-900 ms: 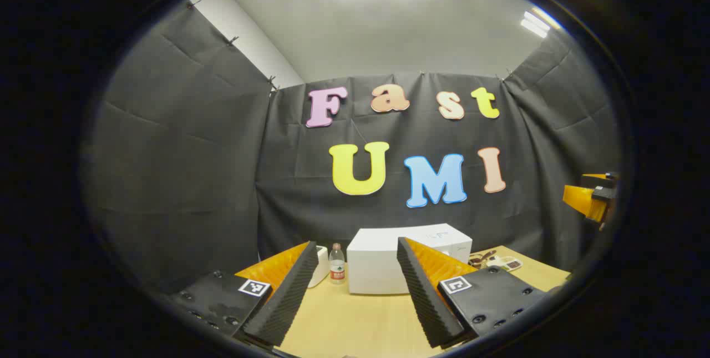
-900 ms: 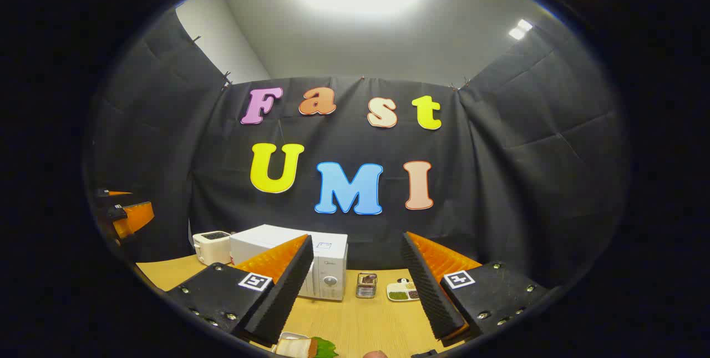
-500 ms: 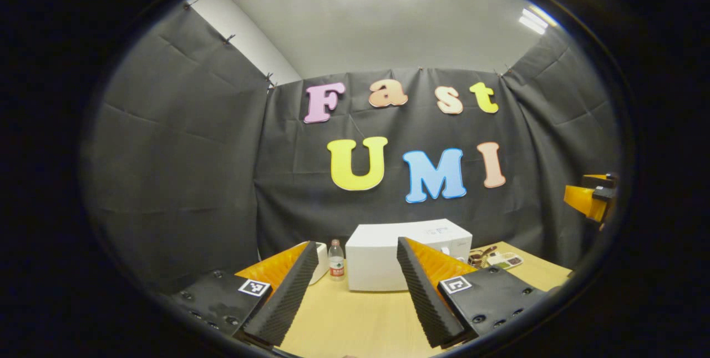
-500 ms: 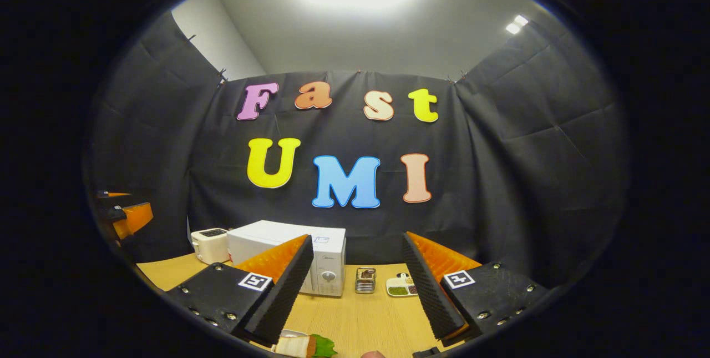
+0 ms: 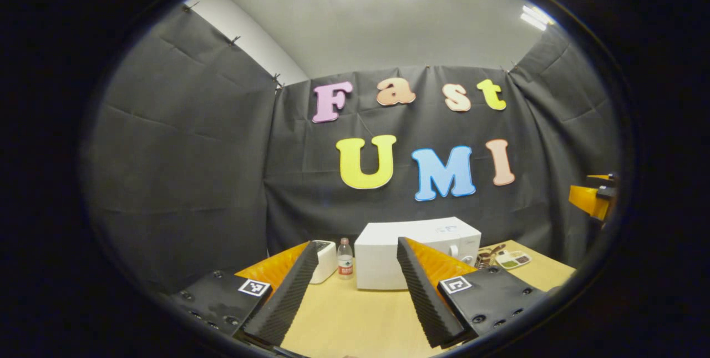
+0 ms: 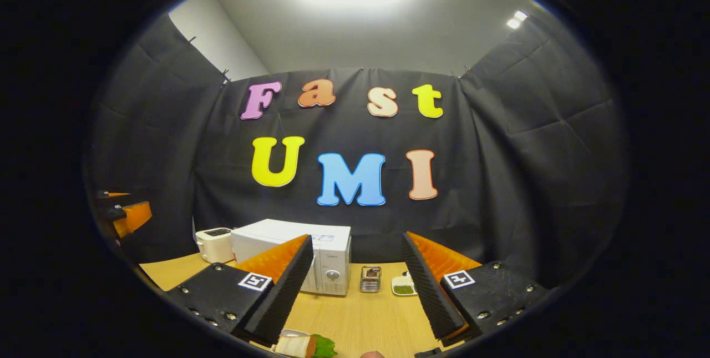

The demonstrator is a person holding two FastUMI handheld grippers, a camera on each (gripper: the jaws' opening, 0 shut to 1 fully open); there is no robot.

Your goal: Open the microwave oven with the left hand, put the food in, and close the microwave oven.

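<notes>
I am holding the left tool (image 5: 355, 291) and right tool (image 6: 358, 291) level above the wooden surface (image 6: 366, 319), both gaping wide and gripping nothing. The microwave oven (image 6: 327, 255) is sitting closed ahead; the food (image 6: 302, 345) is lying below the right tool.

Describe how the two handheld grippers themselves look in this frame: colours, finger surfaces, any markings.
The left gripper and the right gripper look alike: two wedge-shaped orange fingers faced with black ridged foam pads, each mounted on a black plate with screws. Each plate carries a small square black-and-white marker. In the right gripper view, the left gripper's orange and black side shows at the far edge.
</notes>
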